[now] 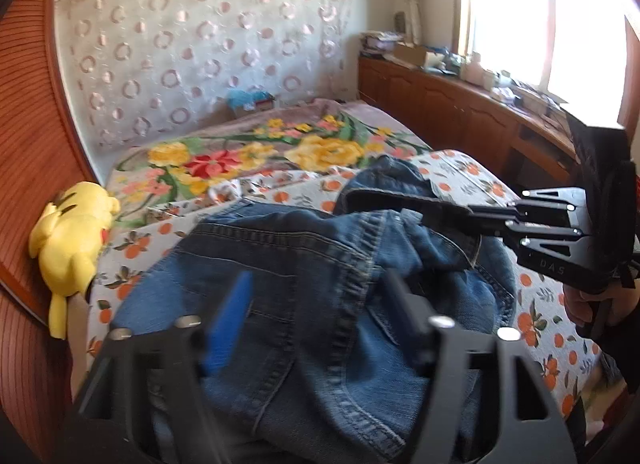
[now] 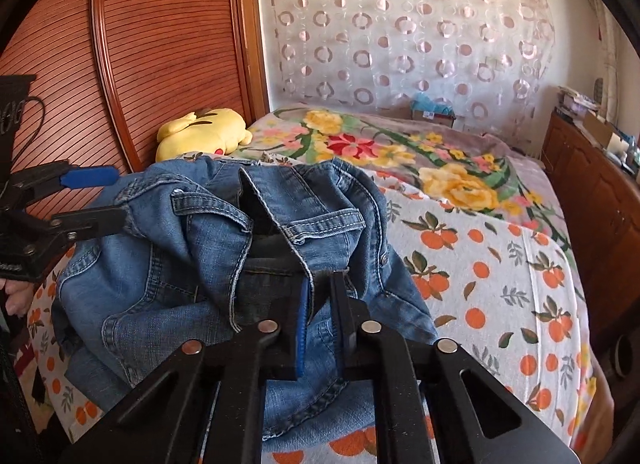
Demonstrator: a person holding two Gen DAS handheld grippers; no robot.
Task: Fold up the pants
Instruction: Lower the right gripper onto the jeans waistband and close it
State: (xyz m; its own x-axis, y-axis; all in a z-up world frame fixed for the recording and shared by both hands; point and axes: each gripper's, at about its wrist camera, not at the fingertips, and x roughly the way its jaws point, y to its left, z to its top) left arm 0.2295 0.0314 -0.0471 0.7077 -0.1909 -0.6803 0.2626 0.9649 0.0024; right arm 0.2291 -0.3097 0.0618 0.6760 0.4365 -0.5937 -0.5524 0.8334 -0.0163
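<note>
Crumpled blue jeans (image 1: 280, 248) (image 2: 180, 264) lie bunched on the bed's orange-print sheet (image 2: 500, 284). My right gripper (image 2: 322, 278) is shut on a fold of denim near the waistband. In the left wrist view it reaches in from the right, its tips (image 1: 352, 196) pinched on the far waistband edge. My left gripper (image 1: 316, 276) straddles the near side of the jeans, with denim between the blue pad (image 1: 232, 316) and the black finger and a gap still showing. In the right wrist view, the left gripper (image 2: 120, 198) sits at the jeans' left corner.
A yellow plush toy (image 1: 76, 240) (image 2: 204, 134) lies by the slatted wooden panel (image 2: 160, 44) on the left. A floral blanket (image 1: 248, 156) covers the far half of the bed. A wooden cabinet (image 1: 460, 112) with clutter runs along the right under the window. A hand (image 1: 580, 304) holds the right gripper.
</note>
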